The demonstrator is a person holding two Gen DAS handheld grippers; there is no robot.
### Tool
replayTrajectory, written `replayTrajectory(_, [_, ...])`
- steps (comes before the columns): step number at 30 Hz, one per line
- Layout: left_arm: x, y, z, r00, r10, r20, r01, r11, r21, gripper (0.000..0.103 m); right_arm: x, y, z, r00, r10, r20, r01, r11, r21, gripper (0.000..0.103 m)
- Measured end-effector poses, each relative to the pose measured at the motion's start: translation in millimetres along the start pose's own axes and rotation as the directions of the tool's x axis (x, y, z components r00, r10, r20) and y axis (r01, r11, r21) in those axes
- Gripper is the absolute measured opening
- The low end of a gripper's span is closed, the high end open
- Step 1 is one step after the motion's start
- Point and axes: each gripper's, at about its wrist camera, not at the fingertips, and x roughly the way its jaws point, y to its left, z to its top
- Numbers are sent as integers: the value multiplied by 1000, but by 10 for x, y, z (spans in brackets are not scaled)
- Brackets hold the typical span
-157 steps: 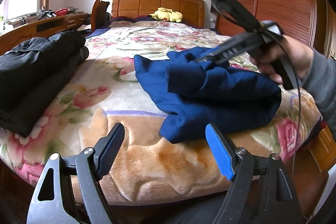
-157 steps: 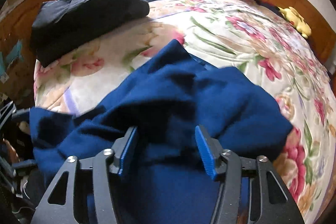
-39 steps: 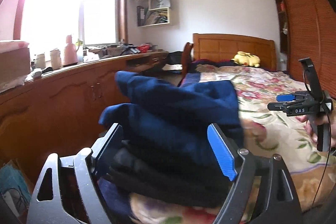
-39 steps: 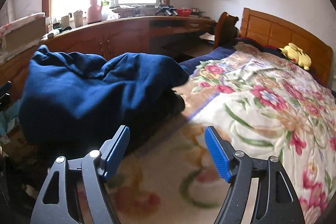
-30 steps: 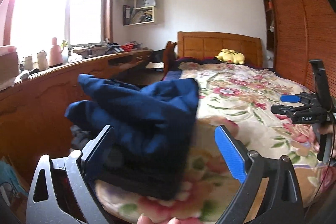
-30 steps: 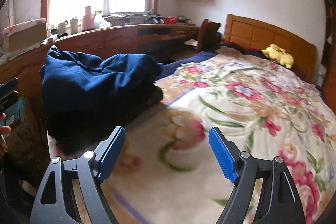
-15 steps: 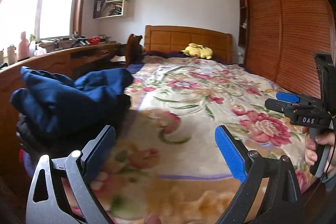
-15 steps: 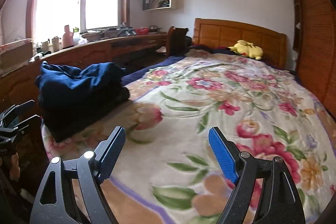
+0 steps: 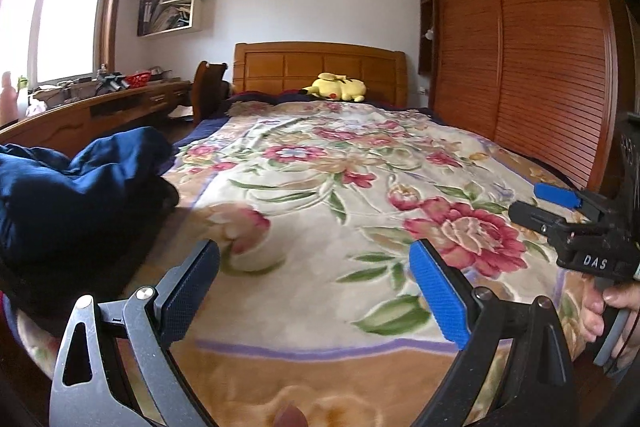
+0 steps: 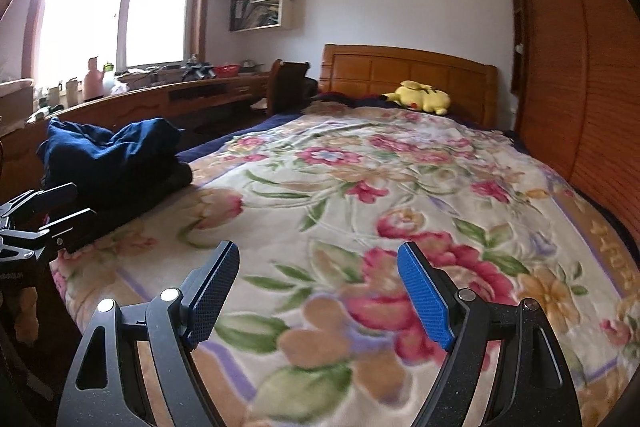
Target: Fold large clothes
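**Fingers wide and empty over the bed, folded clothes stacked at its corner**

The fingers of the left gripper (image 9: 314, 293) are spread wide, with nothing held and nothing touched; only the floral blanket (image 9: 320, 187) is seen between the blue pads. The fingers of the right gripper (image 10: 318, 291) are likewise set wide apart and empty, poised above the same blanket. In the left wrist view the right gripper is also seen from the side, gripped by a hand (image 9: 612, 307) at the right foot of the bed.

Relative to the bed, both grippers are held at its foot, aimed slightly downward along its length. Such a stance is judged to suit a pause between garments: nothing is spread on the blanket for folding.

At the bed's near left corner the dark blue garment (image 10: 108, 151) is seen resting on top of a black folded garment (image 10: 160, 187). This placement is judged deliberate, the middle of the bed being kept free as a working surface.

Beyond the bed's left side a long wooden desk (image 10: 168, 103) runs under the window. At the far end, a yellow plush toy (image 10: 420, 97) lies against the headboard (image 10: 408, 71).
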Motion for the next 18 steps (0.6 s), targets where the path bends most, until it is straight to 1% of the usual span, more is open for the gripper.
replayTrajectory(8, [58,-289,-71,1000,-22,5,22,1000,8,96,-144,-138,-223,998,-65,22,63,996,65,83])
replayTrajectory(13, [78,-386,-108,1000,-25,-8,25,1000,9,96,-186,-146,-262,994,-98,37,95,992,86,83])
replayTrajectory(18, [78,-425,-148,999,-31,-9,31,1000,1,96,-214,-97,-278,994,-105,42,100,990,99,83])
